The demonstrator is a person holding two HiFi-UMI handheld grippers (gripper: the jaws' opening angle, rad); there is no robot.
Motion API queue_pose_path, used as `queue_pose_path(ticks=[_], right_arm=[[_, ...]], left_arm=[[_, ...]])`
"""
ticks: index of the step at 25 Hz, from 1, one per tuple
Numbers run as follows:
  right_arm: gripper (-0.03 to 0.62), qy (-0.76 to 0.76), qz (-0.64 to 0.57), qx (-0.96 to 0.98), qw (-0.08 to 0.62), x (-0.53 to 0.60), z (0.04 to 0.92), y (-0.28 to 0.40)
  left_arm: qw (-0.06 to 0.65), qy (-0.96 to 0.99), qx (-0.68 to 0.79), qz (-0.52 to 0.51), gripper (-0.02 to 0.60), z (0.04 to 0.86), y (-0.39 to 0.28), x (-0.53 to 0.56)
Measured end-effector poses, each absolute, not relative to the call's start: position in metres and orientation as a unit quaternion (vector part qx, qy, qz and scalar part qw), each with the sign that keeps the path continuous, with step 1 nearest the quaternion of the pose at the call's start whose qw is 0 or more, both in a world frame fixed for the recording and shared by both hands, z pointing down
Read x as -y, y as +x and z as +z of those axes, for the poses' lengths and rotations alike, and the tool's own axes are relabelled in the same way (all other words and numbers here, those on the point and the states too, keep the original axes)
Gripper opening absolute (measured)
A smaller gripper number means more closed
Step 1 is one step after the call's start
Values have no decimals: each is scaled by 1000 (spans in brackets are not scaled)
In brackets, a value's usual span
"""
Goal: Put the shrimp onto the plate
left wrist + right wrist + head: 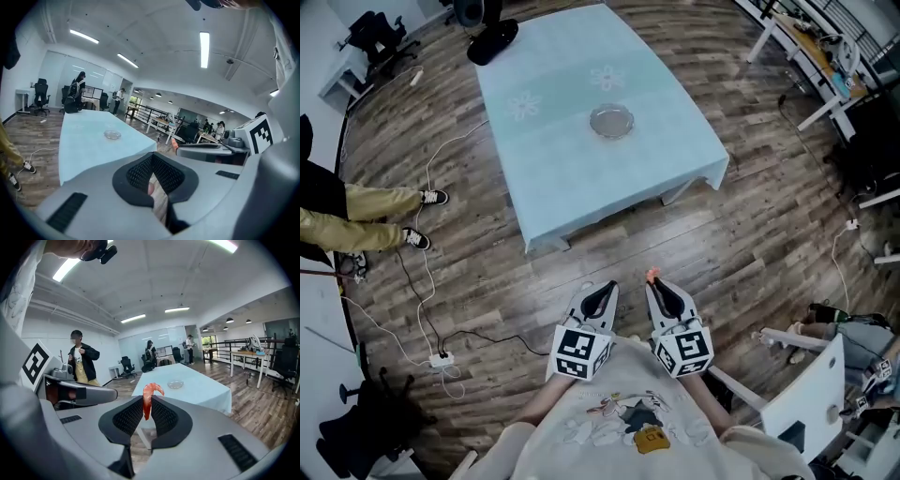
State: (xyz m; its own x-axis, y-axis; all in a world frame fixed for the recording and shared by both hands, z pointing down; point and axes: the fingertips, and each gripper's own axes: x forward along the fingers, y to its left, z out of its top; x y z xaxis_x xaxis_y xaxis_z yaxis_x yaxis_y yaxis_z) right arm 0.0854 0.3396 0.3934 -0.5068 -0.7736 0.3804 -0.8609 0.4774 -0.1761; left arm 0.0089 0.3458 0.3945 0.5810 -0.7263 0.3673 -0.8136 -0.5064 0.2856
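Note:
My right gripper [661, 286] is shut on an orange shrimp [652, 276], whose curled tail sticks up above the black pads [161, 416] in the right gripper view [149, 397]. My left gripper [600, 292] is beside it, shut with nothing held [152, 180]. Both are close to my body over the wooden floor, well short of the table. A clear glass plate [611, 121] lies near the middle of the table under a light blue cloth [581, 178], seen far ahead in both gripper views [112, 135] [176, 384].
A black bag [492, 40] rests on the table's far corner. A seated person's legs [366, 216] are at the left, with cables and a power strip [441, 358] on the floor. A white chair [806, 403] stands at lower right. A person [80, 362] stands behind the left side.

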Motion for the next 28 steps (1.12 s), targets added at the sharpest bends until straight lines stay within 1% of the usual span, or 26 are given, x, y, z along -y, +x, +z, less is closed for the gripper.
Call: queue_pose_path(ticks=[8,12,17,23,28], right_arm=[[69,503,161,842,113,-267,384,29],[69,511,166,831,142,-254,392,9],[69,529,156,824,127,-231,377,13],[69,514,179,830,123,-216,390,5],[69,505,184,835,117,-180,396,23]], left_arm=[[197,891,397,95,8,383,-26,-281],[210,895,384,87,8,388,-46,-264],[206,896,385,77,8,380,-53,-246],[214,892,390,86,8,387,-51,-229],[193,881,418,106,8,393,-42,-194]])
